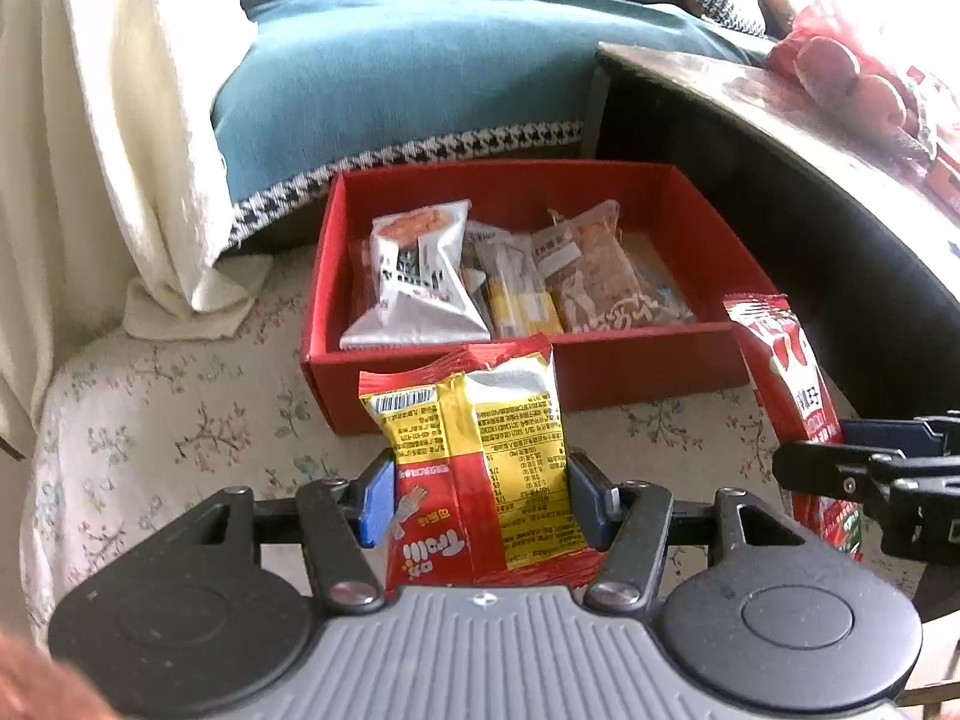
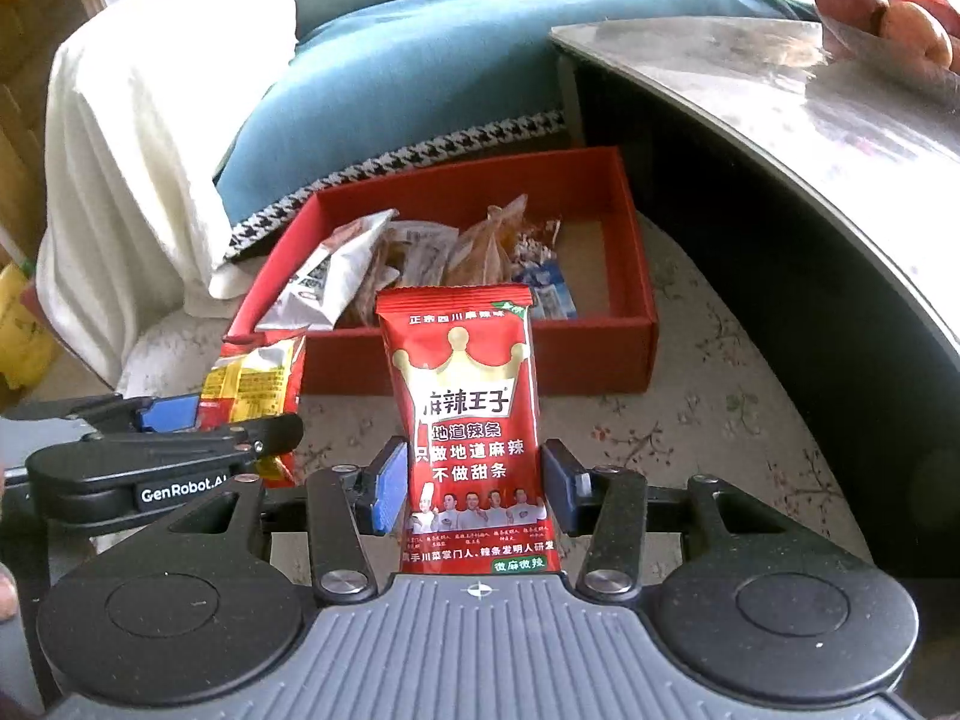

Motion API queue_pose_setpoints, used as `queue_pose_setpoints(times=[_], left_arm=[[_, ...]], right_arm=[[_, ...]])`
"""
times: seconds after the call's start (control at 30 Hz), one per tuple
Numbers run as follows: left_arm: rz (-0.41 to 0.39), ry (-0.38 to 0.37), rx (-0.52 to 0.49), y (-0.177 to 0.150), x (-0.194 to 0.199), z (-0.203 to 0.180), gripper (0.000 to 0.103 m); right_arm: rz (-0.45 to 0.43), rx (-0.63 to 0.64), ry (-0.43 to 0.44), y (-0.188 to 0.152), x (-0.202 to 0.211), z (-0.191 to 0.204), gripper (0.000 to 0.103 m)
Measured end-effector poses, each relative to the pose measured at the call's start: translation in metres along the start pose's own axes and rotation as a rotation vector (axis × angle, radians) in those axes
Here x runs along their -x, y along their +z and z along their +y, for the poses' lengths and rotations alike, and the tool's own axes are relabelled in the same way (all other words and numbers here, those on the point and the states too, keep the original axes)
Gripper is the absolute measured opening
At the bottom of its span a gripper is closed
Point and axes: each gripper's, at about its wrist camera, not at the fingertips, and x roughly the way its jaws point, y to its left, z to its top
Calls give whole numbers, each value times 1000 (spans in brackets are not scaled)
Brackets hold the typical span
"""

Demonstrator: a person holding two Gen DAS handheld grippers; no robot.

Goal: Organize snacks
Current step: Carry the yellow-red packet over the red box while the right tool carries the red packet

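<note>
Carrying: I have one packet in each gripper, both held above the floral cloth (image 1: 180, 420) just short of the red box (image 1: 630, 372)
Left gripper (image 1: 480, 498): jaws pinching the yellow-and-red packet (image 1: 480, 456); its long axis runs away from me toward the box
Right gripper (image 2: 474, 483): jaws pinching the red crown packet (image 2: 468, 420); upright, top seam toward the box
Next: I judge both must clear the near wall, then release onto the snacks inside; free floor lies at the right

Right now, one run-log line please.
left gripper: shut on yellow-red snack packet | right gripper: shut on red crown-printed packet | red cardboard box: part-filled
</note>
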Motion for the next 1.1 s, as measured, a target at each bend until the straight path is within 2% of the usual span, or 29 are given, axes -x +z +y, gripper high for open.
queue_pose_setpoints(times=[0.53,1.1], left_arm=[[-62,38,-6,7,9,2,51],[-150,86,-9,34,18,6,51]], right_arm=[[-75,-30,-9,24,8,-8,56],[-153,-31,-6,61,9,-8,56]])
